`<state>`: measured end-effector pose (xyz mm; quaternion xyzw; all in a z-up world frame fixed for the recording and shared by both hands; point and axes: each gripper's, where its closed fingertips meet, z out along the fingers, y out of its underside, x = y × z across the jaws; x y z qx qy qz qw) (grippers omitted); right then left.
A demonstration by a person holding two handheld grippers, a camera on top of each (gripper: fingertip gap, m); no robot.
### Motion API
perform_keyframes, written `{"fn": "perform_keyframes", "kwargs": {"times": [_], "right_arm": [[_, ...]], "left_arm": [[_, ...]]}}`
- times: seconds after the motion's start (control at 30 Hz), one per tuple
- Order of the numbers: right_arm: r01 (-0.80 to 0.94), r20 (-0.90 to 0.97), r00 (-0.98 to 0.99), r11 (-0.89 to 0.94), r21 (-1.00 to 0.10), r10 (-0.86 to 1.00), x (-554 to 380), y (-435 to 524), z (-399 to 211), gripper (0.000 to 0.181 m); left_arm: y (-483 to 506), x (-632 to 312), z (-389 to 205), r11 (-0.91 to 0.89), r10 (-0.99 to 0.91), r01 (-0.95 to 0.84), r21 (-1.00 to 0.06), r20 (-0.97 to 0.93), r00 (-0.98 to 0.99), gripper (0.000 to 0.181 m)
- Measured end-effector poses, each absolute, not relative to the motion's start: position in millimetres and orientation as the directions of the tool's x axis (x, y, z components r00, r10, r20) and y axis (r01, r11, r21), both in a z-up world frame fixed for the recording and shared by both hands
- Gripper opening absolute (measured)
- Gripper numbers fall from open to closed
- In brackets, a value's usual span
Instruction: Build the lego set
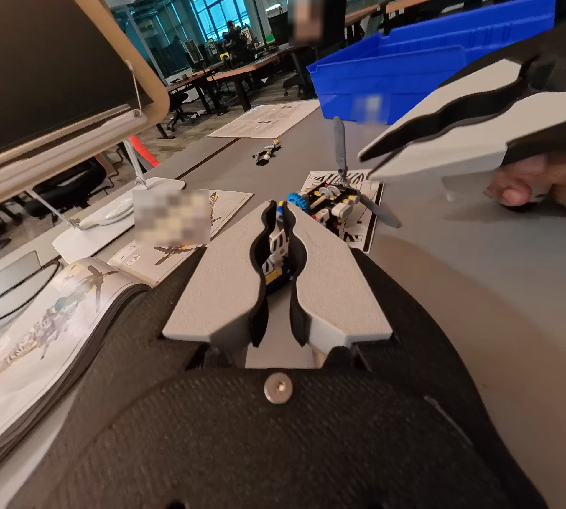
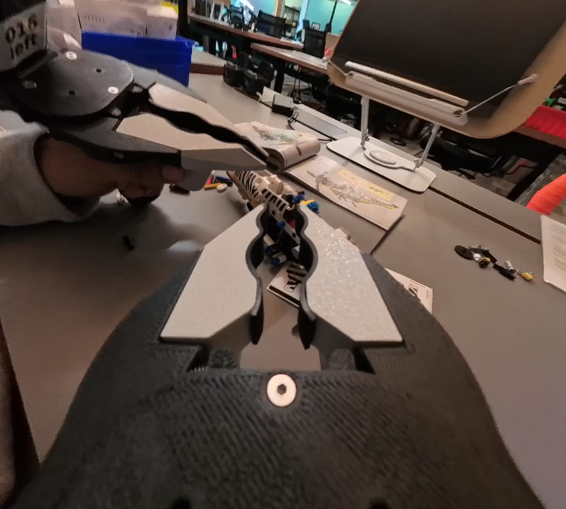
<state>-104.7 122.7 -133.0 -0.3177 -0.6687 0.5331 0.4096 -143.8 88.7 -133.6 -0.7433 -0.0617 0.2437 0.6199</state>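
Lego model (image 1: pixel 333 203) (image 2: pixel 266 191) is seen lying near the middle of the grey table (image 1: pixel 459 280), partly on a striped sticker sheet (image 1: pixel 364 237). A grey propeller (image 1: pixel 340 142) is mounted at one end and a black-and-white striped tail at the other.

Left gripper (image 1: pixel 279 205) (image 2: pixel 266 157) is held over the tail end with its jaws almost closed. Nothing is seen gripped between them. It is carried by a hand (image 2: pixel 122 176) resting on the table.

Right gripper (image 2: pixel 282 209) (image 1: pixel 365 165) is held at the propeller end, jaws a narrow gap apart. Model parts are seen through that gap, but whether they are clamped cannot be told.

Loose pieces (image 1: pixel 266 154) (image 2: pixel 490 261) are scattered well apart from the model, near a printed sheet (image 1: pixel 266 121) at a table edge. A few more small pieces (image 2: pixel 214 185) lie under the left gripper, and a black pin (image 2: pixel 128 241) lies alone.

An open booklet (image 1: pixel 61 310) and a closed booklet (image 1: pixel 171 252) are laid beside the base of a propped-up dark screen (image 1: pixel 61 66). A blue bin (image 1: pixel 428 66) is set at the table's far edge, beyond the model.
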Motion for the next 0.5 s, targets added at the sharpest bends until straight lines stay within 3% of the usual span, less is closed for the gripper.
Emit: {"fn": "perform_keyframes", "kwargs": {"times": [0.17, 0.5], "right_arm": [[-0.040, 0.091, -0.457, 0.081, -0.996, 0.885, -102.3, 136.1, -118.6, 0.010], [0.001, 0.169, -0.468, 0.191, -0.982, 0.868, -105.9, 121.1, -130.0, 0.012]], "left_arm": [[86.3, -148.3, -131.0, -0.197, 0.407, -0.174, -0.965, -0.242, 0.881, 0.001], [81.6, -156.9, -128.9, -0.146, 0.421, -0.080, -0.986, -0.135, 0.897, 0.002]]}}
